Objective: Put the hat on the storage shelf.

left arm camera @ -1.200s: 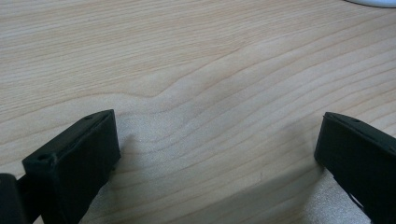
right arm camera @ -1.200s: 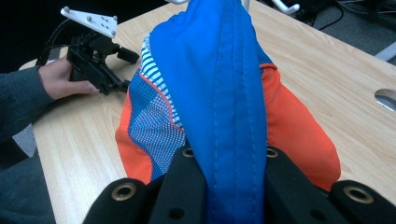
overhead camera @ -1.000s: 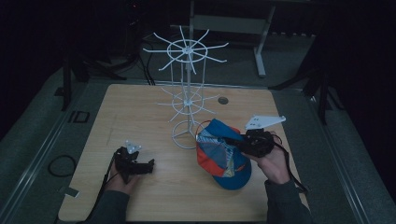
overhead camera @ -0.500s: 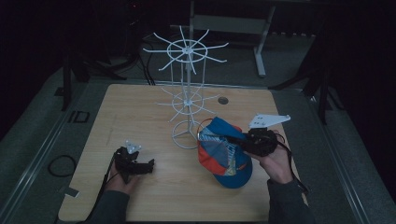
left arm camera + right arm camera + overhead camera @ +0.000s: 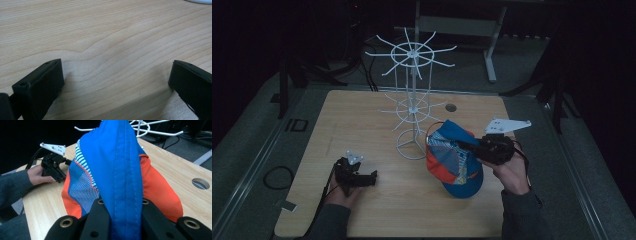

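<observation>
I've got the cap point(image 5: 455, 159) pinched in my right gripper point(image 5: 472, 148), jaws clamped on a fold of blue fabric, which the right gripper view shows squeezed tight between them point(image 5: 121, 220). The cap sits on the right half of the table point(image 5: 362, 115), just right of the white wire rack point(image 5: 411, 107), its low edge looking as if it rests on the wood, though I can't be sure. My left gripper point(image 5: 371, 176) is parked near-left on the table, jaws spread wide over bare wood, gripping nothing.

My read: the job is hanging the cap on one of the rack's hooks.

Risks from here:
- The grip is on a soft fold, not the brim. Fabric could slide out mid-lift and the cap would drop.
- The rack is light wire on a ring base point(image 5: 411, 148). If I swing the cap into the lower hooks, or snag the mesh panel on a prong, the rack could tip or skid.
- The cap hangs floppy, so its opening is hard to aim; it may brush a hook and not catch.
- The left gripper is well apart from the rack, so nothing steadies the rack if I bump it.
</observation>
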